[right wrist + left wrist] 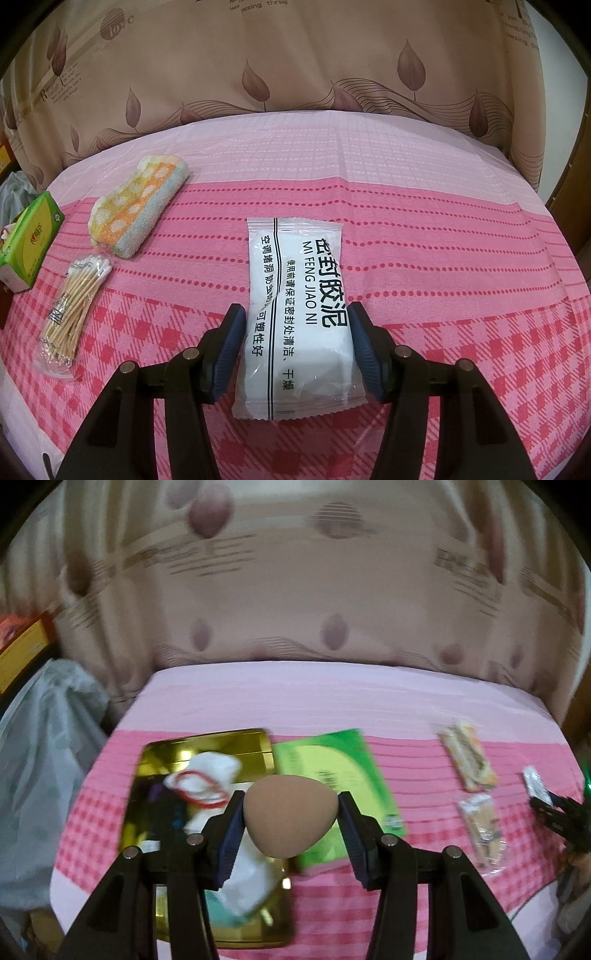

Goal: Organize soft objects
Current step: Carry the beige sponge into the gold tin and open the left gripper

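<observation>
A tan, egg-shaped makeup sponge (290, 814), smooth and matte, sits pinched between the blue pads of the left gripper (291, 805), held in the air above the near right corner of a gold tin tray (207, 744). In the tray lie a white cloth (218, 768), a red band (199, 788) and something dark that is too blurred to name. Just right of the tray lies a green tissue pack (332, 775); its print is blurred here, and in the right wrist view only a small logo shows.

The right gripper (295, 319) has its pads set against both sides of a white sealing-clay packet (299, 306) that lies on the pink checked tablecloth (443, 295); it reads "MI FENG JIAO NI" beside large black Chinese characters. To its left lie a rolled orange, yellow and blue towel (136, 206) and a clear bag of cotton swabs (74, 306). Behind the table hangs a beige leaf-patterned curtain (295, 55) with small, mostly unreadable writing.
</observation>
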